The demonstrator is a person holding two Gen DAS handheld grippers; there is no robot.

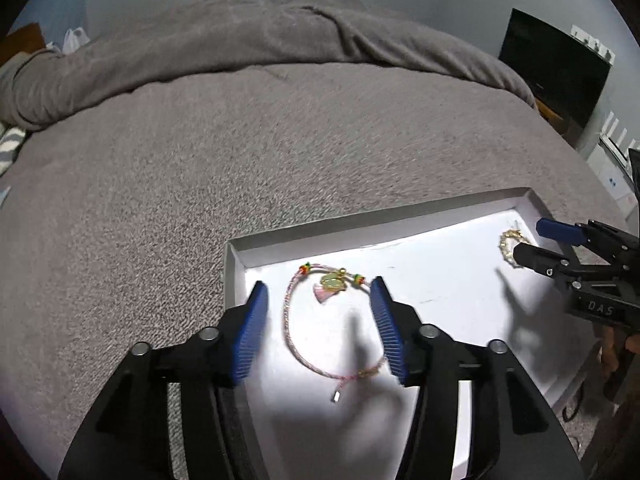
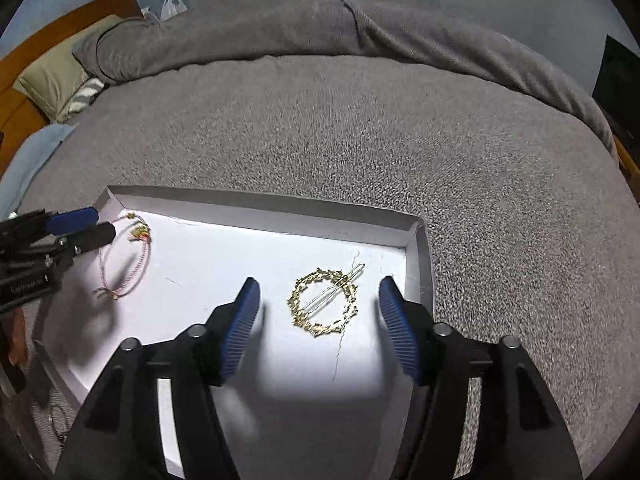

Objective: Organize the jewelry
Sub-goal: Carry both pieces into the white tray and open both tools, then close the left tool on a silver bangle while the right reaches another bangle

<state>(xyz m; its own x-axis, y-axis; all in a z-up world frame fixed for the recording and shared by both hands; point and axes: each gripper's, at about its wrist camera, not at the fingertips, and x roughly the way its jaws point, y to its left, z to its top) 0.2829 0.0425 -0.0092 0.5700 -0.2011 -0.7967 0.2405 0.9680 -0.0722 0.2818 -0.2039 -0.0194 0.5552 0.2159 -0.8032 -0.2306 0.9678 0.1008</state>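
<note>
A shallow white tray lies on a grey bed. A pink cord bracelet with a green charm and tassel lies in its left part. My left gripper is open and empty, its blue pads either side of the bracelet. A gold wreath-shaped hair clip lies in the tray's right part. My right gripper is open and empty, straddling the clip just above it. The clip is partly hidden behind the right gripper in the left wrist view. The bracelet and left gripper show at the left of the right wrist view.
The grey blanket covers the bed all around the tray, bunched into a ridge at the back. Pillows and a wooden headboard lie far left. A dark screen stands at the far right. A cable lies by the tray's near left edge.
</note>
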